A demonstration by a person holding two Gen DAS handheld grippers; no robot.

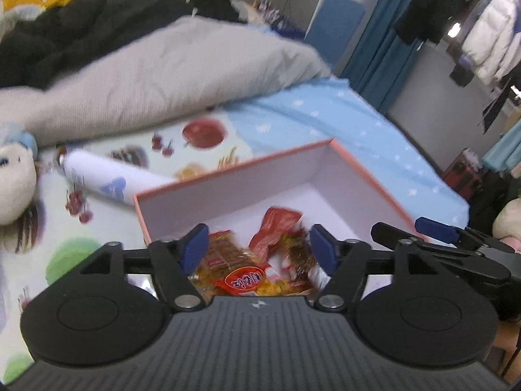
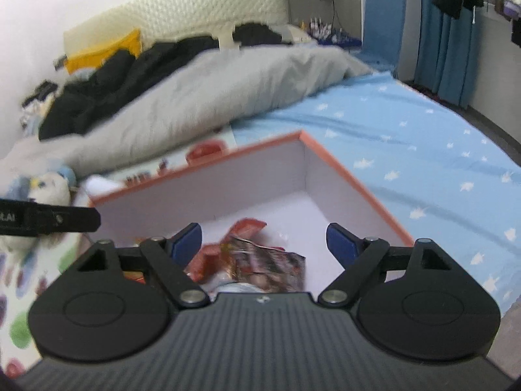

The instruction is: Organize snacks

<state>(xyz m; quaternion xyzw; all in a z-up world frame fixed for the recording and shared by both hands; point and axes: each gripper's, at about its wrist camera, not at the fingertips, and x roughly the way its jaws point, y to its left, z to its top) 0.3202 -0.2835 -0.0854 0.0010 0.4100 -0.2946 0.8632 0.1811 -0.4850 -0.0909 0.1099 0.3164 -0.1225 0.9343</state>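
An open box with an orange rim and white walls lies on the bed. Inside it are an orange cracker packet and a red packet. My left gripper hangs over the box's near side, open, and its blue pads touch nothing. My right gripper is open too, above a red packet and a dark glossy packet in the box. Each gripper shows at the edge of the other's view: the right one and the left one.
A white tube-shaped pack lies on a fruit-print mat left of the box. A plush toy sits at far left. A grey duvet and black clothes fill the back. A blue star sheet runs right.
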